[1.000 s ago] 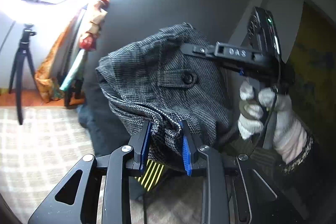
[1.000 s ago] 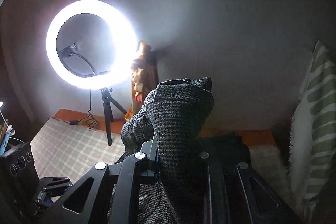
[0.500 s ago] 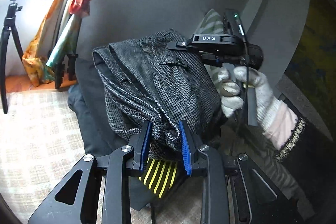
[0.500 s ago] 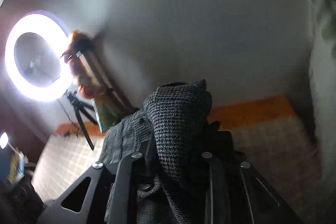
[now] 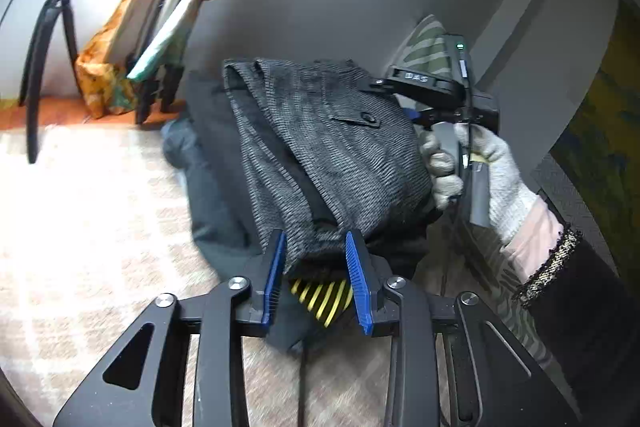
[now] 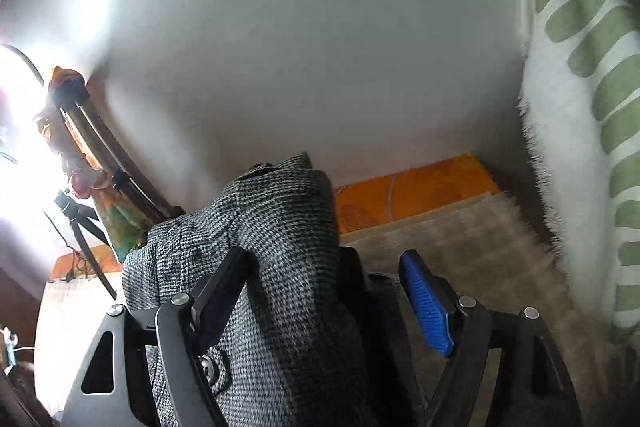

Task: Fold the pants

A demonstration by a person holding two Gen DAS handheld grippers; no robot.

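The grey houndstooth pants (image 5: 328, 147) are bunched into a thick fold, lying over a pile of dark garments (image 5: 212, 187). My left gripper (image 5: 316, 255) is shut on the near end of the pants, its blue pads pressed on the cloth. My right gripper (image 6: 324, 291) has its jaws spread wide; the pants (image 6: 280, 267) drape over its left finger, and its right blue pad (image 6: 426, 303) is bare. In the left wrist view the right gripper (image 5: 432, 87) sits at the pants' far right edge, held by a gloved hand (image 5: 480, 163).
A checked mat (image 5: 80, 227) covers the floor. A tripod (image 5: 44, 39) and colourful cloths on a stand (image 5: 160, 27) are at the back left by the grey wall. A green striped pillow (image 6: 592, 107) stands at the right. An orange floor strip (image 6: 408, 191) runs along the wall.
The pants have come down onto the dark pile. My right gripper has opened, its right pad now free of the cloth. Both cameras have tilted lower.
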